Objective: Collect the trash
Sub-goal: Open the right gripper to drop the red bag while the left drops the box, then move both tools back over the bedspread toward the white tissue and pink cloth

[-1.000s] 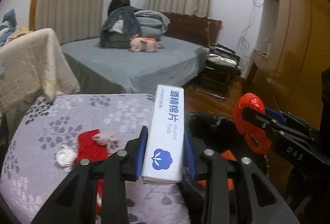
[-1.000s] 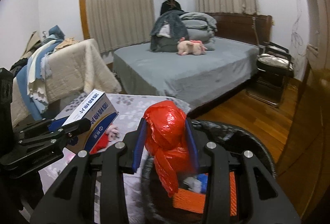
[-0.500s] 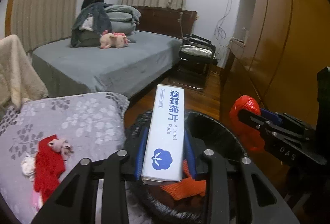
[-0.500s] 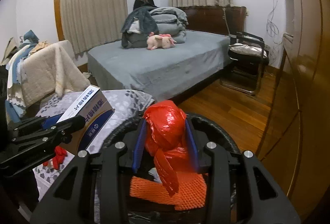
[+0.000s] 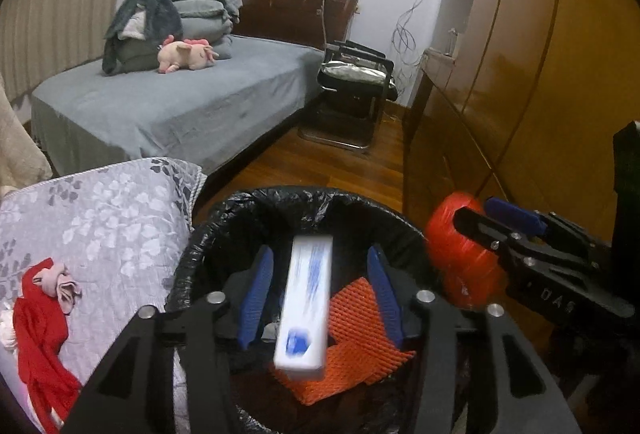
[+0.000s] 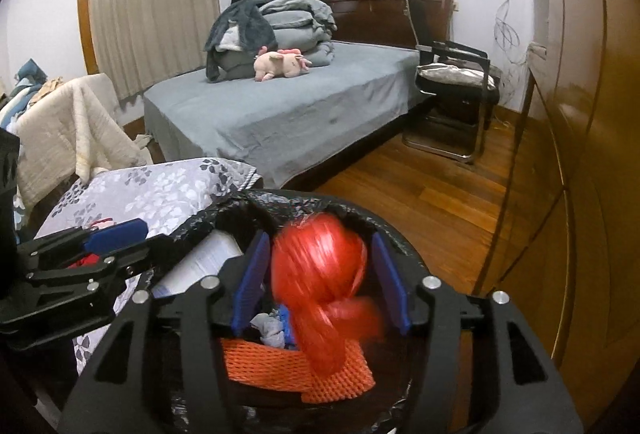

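Both grippers hang over a bin lined with a black bag (image 5: 280, 196). My left gripper (image 5: 320, 258) is opening. The white and blue alcohol-pad box (image 5: 306, 306) is motion-blurred between its blue pads, with a gap on each side, and tips down into the bin. My right gripper (image 6: 320, 246) is opening too. A blurred red plastic bag (image 6: 320, 282) is loose between its pads above the bin (image 6: 320, 200). Orange foam netting (image 6: 264, 366) and small scraps lie inside. The right gripper (image 5: 500, 218) and the red bag (image 5: 456, 254) also show at the right of the left wrist view.
A grey floral quilt (image 5: 100, 214) with a red cloth (image 5: 36, 326) lies left of the bin. Beyond are a grey bed (image 5: 180, 102), a folding chair (image 5: 356, 82) and wooden floor. A tall brown wardrobe (image 5: 540, 74) stands close on the right.
Both grippers moved right from over the quilt to above the bin and dipped. Their jaws have spread, and the box and the red bag, gripped before, are now loose and dropping.
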`<state>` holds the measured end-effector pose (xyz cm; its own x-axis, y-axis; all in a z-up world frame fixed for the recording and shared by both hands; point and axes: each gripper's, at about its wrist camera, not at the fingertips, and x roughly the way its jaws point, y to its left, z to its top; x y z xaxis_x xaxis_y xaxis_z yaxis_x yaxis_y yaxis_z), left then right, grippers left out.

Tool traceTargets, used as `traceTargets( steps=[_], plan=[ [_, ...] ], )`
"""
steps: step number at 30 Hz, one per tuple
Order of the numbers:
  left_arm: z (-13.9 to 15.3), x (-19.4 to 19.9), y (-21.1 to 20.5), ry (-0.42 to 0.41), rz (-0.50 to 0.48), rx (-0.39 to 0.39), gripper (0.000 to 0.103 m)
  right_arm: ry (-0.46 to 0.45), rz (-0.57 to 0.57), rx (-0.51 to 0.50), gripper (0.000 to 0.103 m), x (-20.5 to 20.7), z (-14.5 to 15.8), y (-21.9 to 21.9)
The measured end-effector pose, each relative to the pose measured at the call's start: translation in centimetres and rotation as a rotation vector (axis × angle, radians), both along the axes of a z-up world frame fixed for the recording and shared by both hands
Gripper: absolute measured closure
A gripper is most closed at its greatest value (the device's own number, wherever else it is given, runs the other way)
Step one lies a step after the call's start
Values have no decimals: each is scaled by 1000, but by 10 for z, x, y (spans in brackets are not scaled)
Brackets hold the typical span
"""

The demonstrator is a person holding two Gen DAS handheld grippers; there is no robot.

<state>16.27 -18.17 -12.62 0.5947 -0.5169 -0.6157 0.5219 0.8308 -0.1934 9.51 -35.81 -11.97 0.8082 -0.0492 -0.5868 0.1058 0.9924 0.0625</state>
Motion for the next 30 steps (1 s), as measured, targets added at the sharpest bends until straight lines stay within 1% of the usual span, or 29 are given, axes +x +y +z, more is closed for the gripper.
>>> traceTargets(
  steps=[1,2,3,4,5,6,9,12,15,21,30],
  plan=[
    [-1,0,1,1,1,2,49,-3,-6,1,42,-2,0,-2],
    [-1,0,3,0,5,4,46,-6,-10,3,35,-3,0,-2],
    [0,-1,5,-2,12,7,43,-10,-13,5,26,-4,1,-4],
    [1,-2,7,-8,22,12,40,-17,-17,7,21,-6,1,-4],
    [2,-2,9,-13,32,15,34,-27,-22,8,12,-7,3,-3],
    [4,-3,13,-22,43,18,28,-34,-25,9,10,-8,4,-2],
    [12,-9,31,-57,92,30,18,-41,-19,39,8,-8,8,0],
    [19,-16,53,-81,134,40,13,-49,-1,65,7,-6,12,10],
    [27,-24,76,-109,185,52,12,-57,30,65,7,-4,16,28],
    [34,-36,132,-131,310,63,11,-62,115,70,7,6,21,68],
    [32,-46,215,-122,488,83,11,-70,230,71,7,22,25,133]
  ],
)
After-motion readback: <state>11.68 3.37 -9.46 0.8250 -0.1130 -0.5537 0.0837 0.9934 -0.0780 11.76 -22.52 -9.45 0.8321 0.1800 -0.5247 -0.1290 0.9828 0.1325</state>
